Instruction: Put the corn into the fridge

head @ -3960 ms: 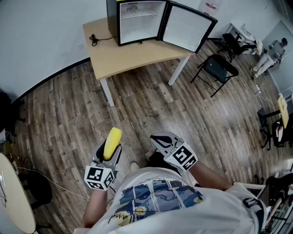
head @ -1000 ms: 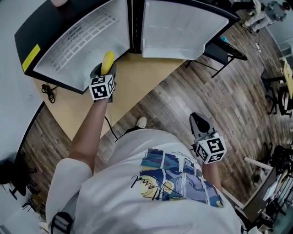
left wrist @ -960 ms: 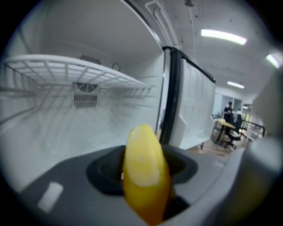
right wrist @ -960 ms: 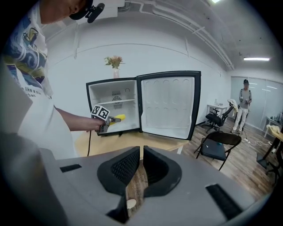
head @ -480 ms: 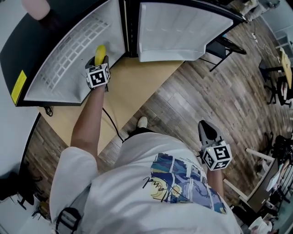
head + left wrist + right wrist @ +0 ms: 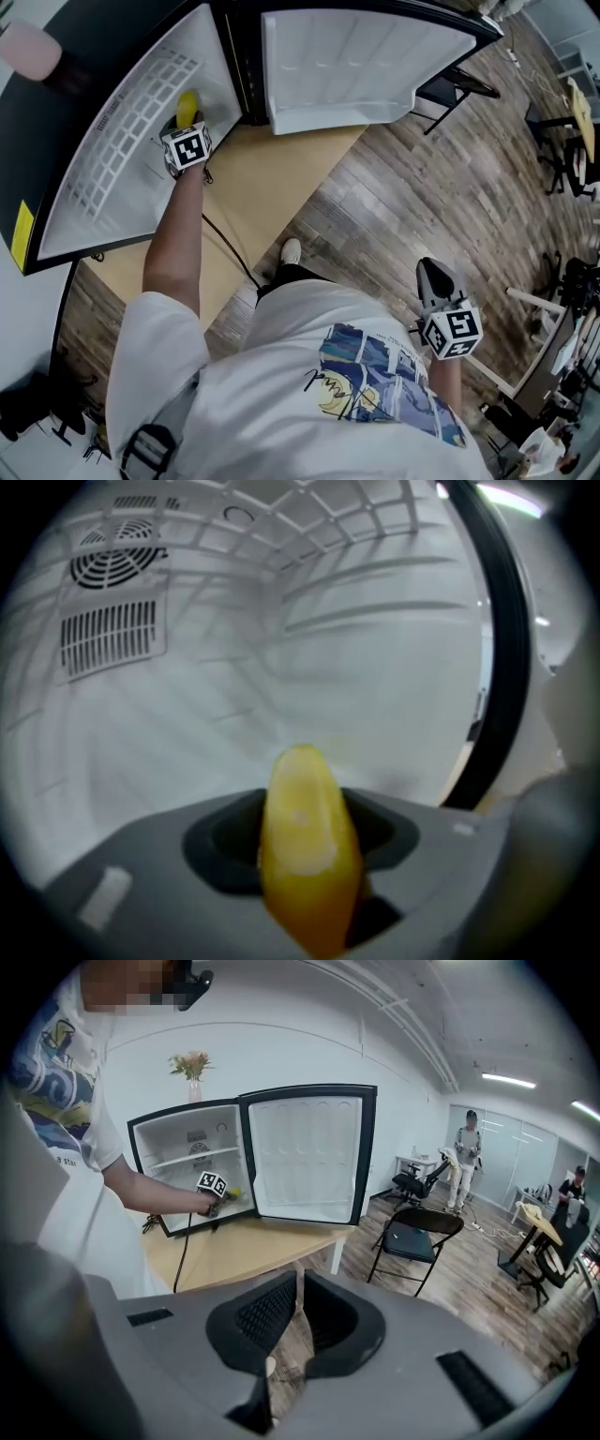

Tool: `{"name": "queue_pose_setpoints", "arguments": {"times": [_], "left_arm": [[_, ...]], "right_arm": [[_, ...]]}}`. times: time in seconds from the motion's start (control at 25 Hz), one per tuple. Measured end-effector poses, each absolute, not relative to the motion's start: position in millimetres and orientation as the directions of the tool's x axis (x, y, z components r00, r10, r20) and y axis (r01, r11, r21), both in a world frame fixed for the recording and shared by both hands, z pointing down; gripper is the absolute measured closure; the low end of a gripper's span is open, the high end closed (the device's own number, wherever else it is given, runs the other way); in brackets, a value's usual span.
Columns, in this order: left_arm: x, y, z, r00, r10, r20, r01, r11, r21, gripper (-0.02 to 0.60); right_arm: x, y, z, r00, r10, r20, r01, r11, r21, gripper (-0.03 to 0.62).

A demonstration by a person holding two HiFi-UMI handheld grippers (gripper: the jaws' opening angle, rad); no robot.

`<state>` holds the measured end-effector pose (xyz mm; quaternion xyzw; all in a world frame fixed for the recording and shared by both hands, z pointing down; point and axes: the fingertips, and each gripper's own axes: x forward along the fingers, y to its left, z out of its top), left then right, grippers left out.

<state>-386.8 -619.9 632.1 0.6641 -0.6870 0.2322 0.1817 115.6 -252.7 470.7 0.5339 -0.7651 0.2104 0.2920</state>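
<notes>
Yellow corn [image 6: 187,106] is sticking out of the left gripper [image 6: 182,129], which is grasping it just inside the open fridge [image 6: 103,178] at 11 o'clock in the head view. The fridge is standing on the wooden counter [image 6: 267,187]. At 4 o'clock the right gripper [image 6: 431,270] is hanging beside the person's hip over the plank floor, well apart from the counter.

Through the left gripper view, the jaws are pressing on both flanks of the corn [image 6: 305,855], its pale tip pointing to 12 o'clock at the white inner wall. A vent grille [image 6: 112,635] is sitting at 10 o'clock and the black door seal [image 6: 506,639] is curving down at 3 o'clock.

Through the right gripper view, the right gripper [image 6: 298,1316] is clenching on nothing, only a slit showing between its pads. At 10 o'clock the left gripper [image 6: 214,1185] is reaching into the fridge's lower compartment beside the swung-open door [image 6: 305,1157]. A black folding chair [image 6: 412,1241] is standing at 3 o'clock.
</notes>
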Motion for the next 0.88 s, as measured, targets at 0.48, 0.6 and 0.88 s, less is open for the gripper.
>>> {"name": "queue_pose_setpoints", "arguments": {"times": [0.48, 0.6, 0.88], "left_arm": [[-389.4, -635.4, 639.5, -0.117, -0.800, 0.589, -0.985, 0.018, -0.171, 0.327], [-388.2, -634.5, 640.1, -0.120, -0.799, 0.589, -0.985, 0.021, -0.172, 0.327], [-392.3, -614.9, 639.0, -0.159, -0.770, 0.618, -0.982, 0.059, -0.180, 0.281]], "right_arm": [[124.4, -249.4, 475.8, -0.254, -0.685, 0.683, -0.946, 0.323, -0.029, 0.566], [128.7, -245.1, 476.5, -0.257, -0.686, 0.680, -0.946, 0.322, -0.032, 0.566], [137.6, -229.9, 477.2, -0.271, -0.690, 0.671, -0.944, 0.327, -0.045, 0.566]]}}
